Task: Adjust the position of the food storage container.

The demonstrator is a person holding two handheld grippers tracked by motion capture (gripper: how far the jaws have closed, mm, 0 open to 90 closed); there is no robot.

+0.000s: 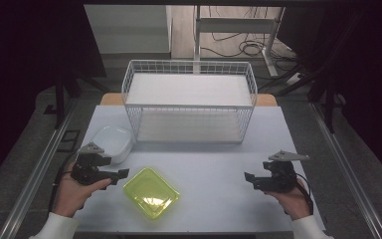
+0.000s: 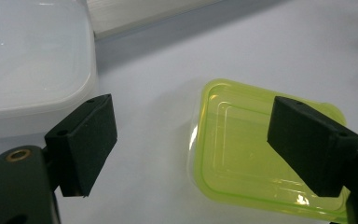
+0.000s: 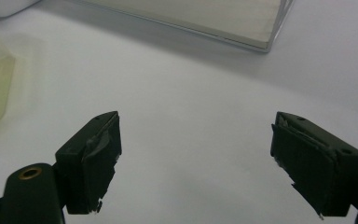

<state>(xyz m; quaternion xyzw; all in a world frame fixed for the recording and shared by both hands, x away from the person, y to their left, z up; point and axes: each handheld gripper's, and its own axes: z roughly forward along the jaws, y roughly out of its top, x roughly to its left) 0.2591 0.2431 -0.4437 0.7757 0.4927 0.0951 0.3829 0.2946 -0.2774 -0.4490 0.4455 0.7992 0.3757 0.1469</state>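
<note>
Two containers (image 1: 151,192) (image 1: 112,142), one wire rack (image 1: 189,99).

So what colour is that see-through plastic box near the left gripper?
Bright yellow-green; the rectangular plastic box shows best in the left gripper view.

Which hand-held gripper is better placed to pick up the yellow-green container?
The left. The left hand-held gripper sits right beside the yellow-green container, open, with the container showing past its jaws in its own view. The right hand-held gripper, also open, is well across the table.
</note>
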